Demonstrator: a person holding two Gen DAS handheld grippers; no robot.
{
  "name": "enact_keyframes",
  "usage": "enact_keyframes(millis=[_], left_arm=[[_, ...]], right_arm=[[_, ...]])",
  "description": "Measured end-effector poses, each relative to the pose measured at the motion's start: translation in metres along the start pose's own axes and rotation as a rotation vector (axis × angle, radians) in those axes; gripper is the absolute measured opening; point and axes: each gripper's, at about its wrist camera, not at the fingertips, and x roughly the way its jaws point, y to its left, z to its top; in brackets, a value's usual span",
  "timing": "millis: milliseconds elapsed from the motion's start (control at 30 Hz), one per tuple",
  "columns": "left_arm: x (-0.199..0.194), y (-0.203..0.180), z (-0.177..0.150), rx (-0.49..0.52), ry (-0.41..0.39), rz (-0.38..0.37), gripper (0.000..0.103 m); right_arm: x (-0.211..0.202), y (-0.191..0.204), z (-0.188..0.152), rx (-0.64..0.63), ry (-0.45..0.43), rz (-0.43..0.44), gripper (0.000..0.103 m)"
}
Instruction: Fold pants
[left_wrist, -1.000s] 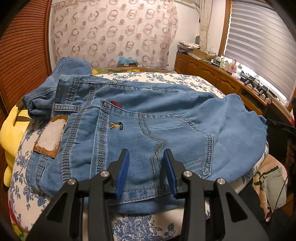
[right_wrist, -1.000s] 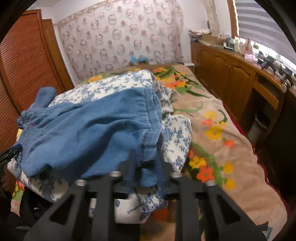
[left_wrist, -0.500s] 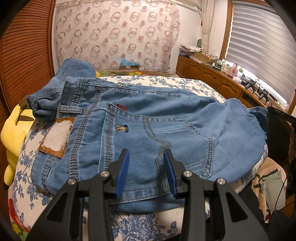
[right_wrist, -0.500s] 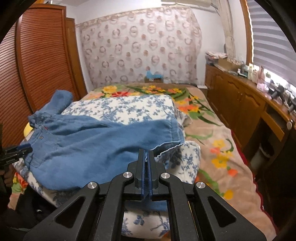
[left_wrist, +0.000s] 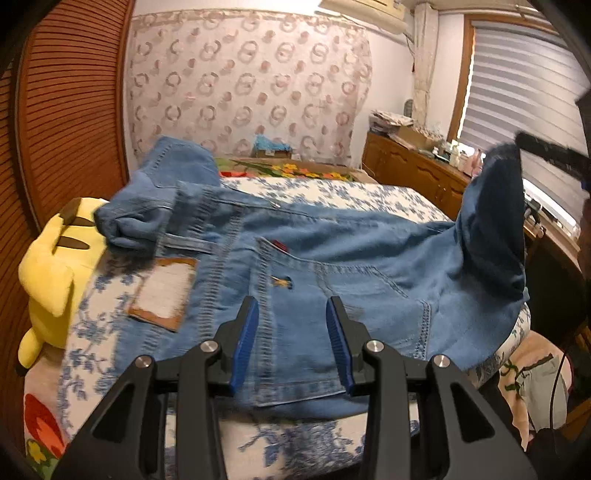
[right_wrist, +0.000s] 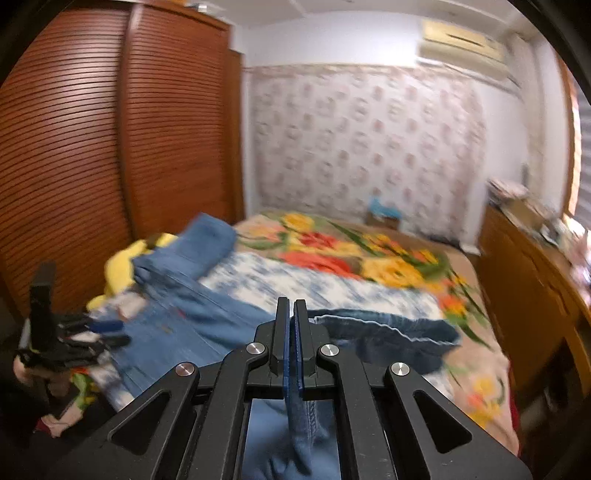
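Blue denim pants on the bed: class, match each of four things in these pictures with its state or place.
Things:
1. blue denim pants
2. left gripper
3. right gripper
4. yellow plush toy

States:
A. jaws apart, holding nothing
B. at the bed's edge beside the waistband
C. one end lifted off the bed
D. shut on denim

Pairs: 1-C, 2-A, 3-D, 4-B

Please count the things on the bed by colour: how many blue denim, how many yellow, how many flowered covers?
Blue denim: 1, the jeans
Yellow: 1, the plush toy
Flowered covers: 2, the blue-and-white quilt and the orange-flowered blanket
Total: 4
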Motion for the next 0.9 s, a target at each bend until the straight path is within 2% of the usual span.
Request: enact_keyframes(millis=[200,367,500,533,567,633,800,900], left_arm=[[-0.017,0.021,0.002,-0.028,-0.025,0.030,0.037],[-0.021,0.028,0.000,-0.040,-0.027,0.037,0.036],[-0.015,0.027,-0.003,-0.042,-0.017,0.031,0.037],[-0.014,0.026,-0.004,-0.040,-0.014,0.030,0.036],[-0.012,0.024,-0.004,-0.038,-0.010,0.027,0.036],[-0.007,0.019,-0.005,-0.031,0.000,0.018,0.037],[0.007,0.003,-0.005,-0.006,0.027,-0.008,0.037],[0.018,-0.008,-0.002,0.007,0.044,-0.027,0.036]], right_arm=[[0.036,0.060,0.033,-0.051,-0.006,0.154,0.000],[0.061,0.082,0.027,-0.055,0.056,0.218,0.000],[0.076,0.084,0.014,-0.056,0.119,0.222,0.001],[0.079,0.082,0.010,-0.055,0.131,0.217,0.009],[0.079,0.079,0.007,-0.053,0.136,0.214,0.022],[0.082,0.067,0.000,-0.029,0.144,0.201,0.034],[0.090,0.037,-0.014,-0.020,0.177,0.128,0.037],[0.114,0.019,-0.023,-0.029,0.218,0.083,0.044]])
